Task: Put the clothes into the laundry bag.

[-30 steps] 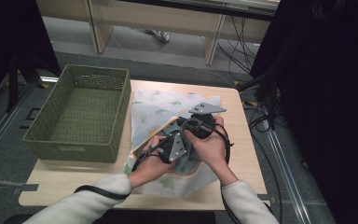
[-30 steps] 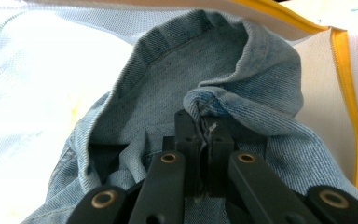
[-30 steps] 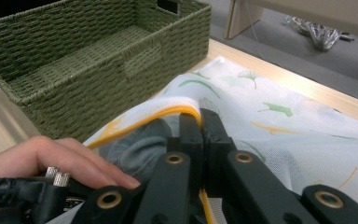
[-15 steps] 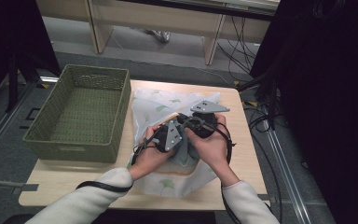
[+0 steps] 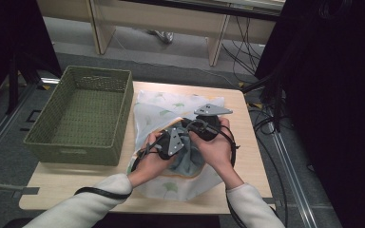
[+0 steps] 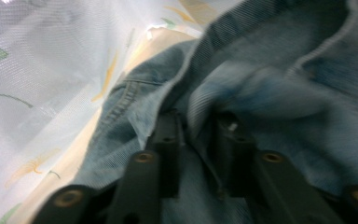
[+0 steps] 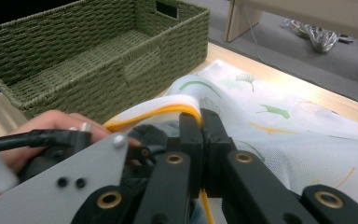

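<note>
A white mesh bag with green leaf print and a yellow rim lies on the table. A blue denim garment is bunched in its mouth. My right gripper is shut on the bag's yellow rim and holds it up. My left gripper reaches into the denim, beside the mesh. Its jaws have just been opening and stand slightly apart, with a loose denim fold between them. In the high view the left gripper and right gripper are close together over the bag.
An empty green woven basket stands at the table's left, close to the bag, and shows as the basket in the right gripper view. Bare tabletop runs along the right edge. Cables and desk legs lie on the floor beyond.
The left hand and its gripper have shifted a little away from the table's front edge, toward the bag's mouth. The right hand has kept still, gripping the rim.
</note>
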### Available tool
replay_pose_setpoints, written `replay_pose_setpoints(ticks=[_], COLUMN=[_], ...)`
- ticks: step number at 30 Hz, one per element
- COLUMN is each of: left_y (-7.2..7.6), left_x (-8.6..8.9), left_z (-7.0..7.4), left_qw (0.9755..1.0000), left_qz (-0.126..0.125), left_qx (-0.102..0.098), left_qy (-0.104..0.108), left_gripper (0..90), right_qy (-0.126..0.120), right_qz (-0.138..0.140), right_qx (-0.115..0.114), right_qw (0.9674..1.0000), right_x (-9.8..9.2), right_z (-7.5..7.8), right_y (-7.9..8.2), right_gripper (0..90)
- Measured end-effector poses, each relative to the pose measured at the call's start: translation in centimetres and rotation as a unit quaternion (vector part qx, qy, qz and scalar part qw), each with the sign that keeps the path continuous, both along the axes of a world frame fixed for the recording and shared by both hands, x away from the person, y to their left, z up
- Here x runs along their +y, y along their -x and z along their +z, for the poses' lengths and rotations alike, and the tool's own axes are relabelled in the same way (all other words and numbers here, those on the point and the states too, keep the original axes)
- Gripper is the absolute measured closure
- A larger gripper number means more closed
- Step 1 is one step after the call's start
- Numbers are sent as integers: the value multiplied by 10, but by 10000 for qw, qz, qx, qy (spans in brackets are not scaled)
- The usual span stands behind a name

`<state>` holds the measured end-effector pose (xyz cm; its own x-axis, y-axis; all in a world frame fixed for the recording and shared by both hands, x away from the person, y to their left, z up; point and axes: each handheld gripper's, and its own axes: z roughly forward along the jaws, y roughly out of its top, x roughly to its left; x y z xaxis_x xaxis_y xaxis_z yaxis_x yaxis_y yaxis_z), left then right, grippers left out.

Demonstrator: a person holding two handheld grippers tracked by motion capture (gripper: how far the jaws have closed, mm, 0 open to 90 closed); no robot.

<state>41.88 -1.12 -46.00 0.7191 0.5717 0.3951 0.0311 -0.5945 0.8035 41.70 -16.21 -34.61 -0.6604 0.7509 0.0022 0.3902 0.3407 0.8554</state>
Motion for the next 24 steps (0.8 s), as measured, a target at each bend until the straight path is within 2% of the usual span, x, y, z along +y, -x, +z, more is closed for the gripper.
replay_pose_setpoints(ticks=[3,8,11,14,18,20,22,24], left_y=[5,14,24,40,56,61,62,59], left_x=[2,6,9,8,1,-4,-9,-13], left_z=[0,5,12,13,-1,-12,-21,-26], left_qw=[9999,9997,9990,9968,9921,9906,9899,9911], left_qz=[-90,-230,-436,-791,-1126,-1191,-1178,-1060], left_qx=[15,25,-24,62,426,470,520,513], left_qy=[-46,-8,-23,-47,-354,-490,-600,-623], left_gripper=[646,578,544,513,404,359,317,314], right_qy=[24,34,26,26,27,32,36,46], right_qz=[18,27,21,15,40,41,24,38], right_qx=[10,-7,14,-14,14,-3,24,10], right_qw=[10000,10000,10000,10000,10000,10000,10000,10000], right_x=[1,2,1,1,2,3,3,3], right_z=[-1,-2,-1,-1,-1,-1,-1,-1], right_y=[0,0,-1,-1,0,0,0,0], right_gripper=[900,900,900,900,900,900,900,900])
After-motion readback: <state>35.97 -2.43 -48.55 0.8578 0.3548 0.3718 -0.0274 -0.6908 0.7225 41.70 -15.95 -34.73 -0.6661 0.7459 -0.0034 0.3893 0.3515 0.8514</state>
